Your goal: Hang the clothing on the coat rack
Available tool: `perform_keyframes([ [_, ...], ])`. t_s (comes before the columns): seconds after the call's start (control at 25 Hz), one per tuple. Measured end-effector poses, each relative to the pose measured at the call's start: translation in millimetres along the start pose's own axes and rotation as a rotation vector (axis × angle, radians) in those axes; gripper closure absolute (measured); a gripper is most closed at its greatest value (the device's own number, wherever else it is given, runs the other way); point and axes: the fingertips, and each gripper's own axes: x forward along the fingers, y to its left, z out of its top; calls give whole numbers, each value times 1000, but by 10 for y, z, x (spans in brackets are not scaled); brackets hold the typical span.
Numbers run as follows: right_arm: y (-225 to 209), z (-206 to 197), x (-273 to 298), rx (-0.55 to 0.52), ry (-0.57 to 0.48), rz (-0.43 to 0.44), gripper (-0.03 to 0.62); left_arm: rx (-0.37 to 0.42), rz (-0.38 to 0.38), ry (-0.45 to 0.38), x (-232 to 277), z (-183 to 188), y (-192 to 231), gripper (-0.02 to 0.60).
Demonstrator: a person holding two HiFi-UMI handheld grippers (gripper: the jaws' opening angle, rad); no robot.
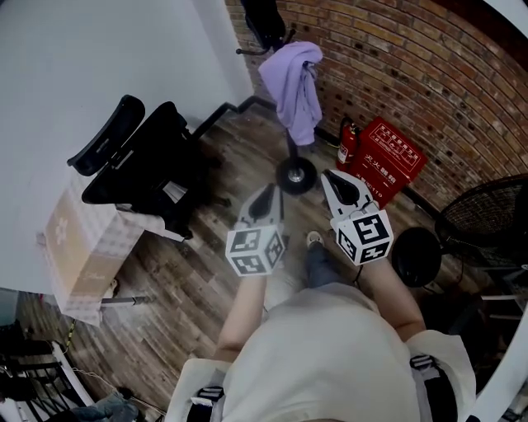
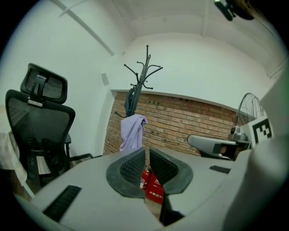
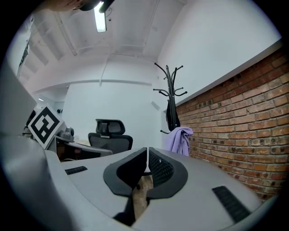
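A lilac garment point(image 1: 293, 86) hangs on the black coat rack point(image 1: 296, 175) by the brick wall, with a dark garment point(image 1: 264, 21) higher on the same rack. Both gripper views show the rack point(image 2: 144, 74) point(image 3: 169, 85) and the lilac garment point(image 2: 132, 133) point(image 3: 179, 140) a few steps ahead. My left gripper point(image 1: 268, 198) and right gripper point(image 1: 342, 185) are held side by side in front of me, pointing toward the rack and well short of it. The left gripper point(image 2: 147, 155) is shut with nothing between its jaws. The right gripper point(image 3: 147, 155) is shut and empty too.
A black office chair point(image 1: 153, 169) stands to the left beside a cardboard box point(image 1: 82, 247). A red fire extinguisher point(image 1: 346, 144) and a red box point(image 1: 388, 161) sit against the brick wall. A floor fan point(image 1: 487, 218) stands at the right. Wooden floor lies between me and the rack.
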Motion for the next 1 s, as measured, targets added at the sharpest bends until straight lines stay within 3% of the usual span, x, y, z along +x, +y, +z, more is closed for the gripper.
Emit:
perform_keyframes([
  [1.0, 149, -24, -193, -28, 16, 3, 594, 2, -13, 23, -186, -57, -23, 555],
])
